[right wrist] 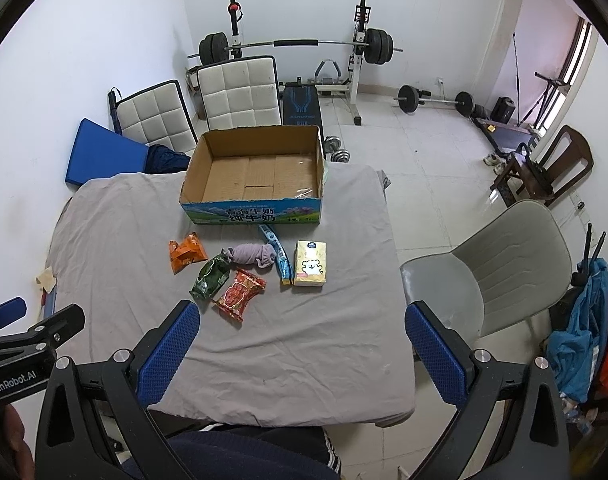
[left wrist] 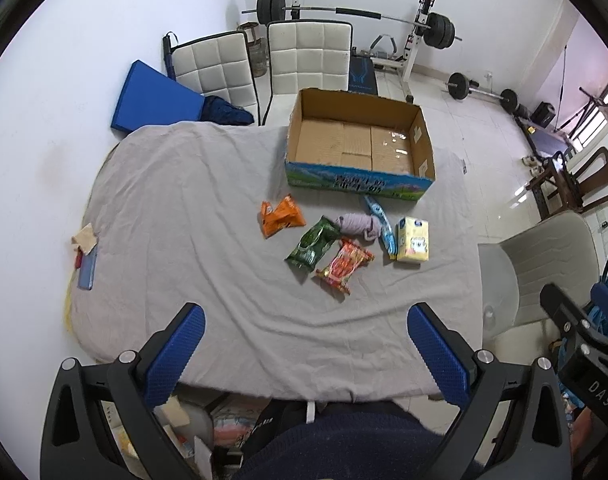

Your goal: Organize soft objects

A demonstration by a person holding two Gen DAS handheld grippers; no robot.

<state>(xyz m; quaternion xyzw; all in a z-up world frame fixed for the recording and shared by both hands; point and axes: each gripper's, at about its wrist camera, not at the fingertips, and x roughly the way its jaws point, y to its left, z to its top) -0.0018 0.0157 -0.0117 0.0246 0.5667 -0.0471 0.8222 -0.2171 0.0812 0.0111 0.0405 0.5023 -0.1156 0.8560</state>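
An open empty cardboard box [left wrist: 360,142] [right wrist: 255,172] stands at the far side of the grey-clothed table [left wrist: 183,200] [right wrist: 324,340]. In front of it lie an orange packet [left wrist: 281,216] [right wrist: 187,257], a green packet [left wrist: 314,244] [right wrist: 209,278], a red packet [left wrist: 344,266] [right wrist: 239,292], a rolled grey cloth [left wrist: 358,226] [right wrist: 253,258], a blue packet [left wrist: 382,226] [right wrist: 277,258] and a yellow tissue pack [left wrist: 414,240] [right wrist: 311,266]. My left gripper [left wrist: 306,356] and my right gripper [right wrist: 304,352] are open and empty, held above the table's near edge.
A phone and a cloth scrap [left wrist: 87,256] lie at the table's left edge. White chairs [left wrist: 310,56] stand behind the table, a grey chair [right wrist: 500,268] at its right. Weight bench and barbells [right wrist: 295,46] fill the far room.
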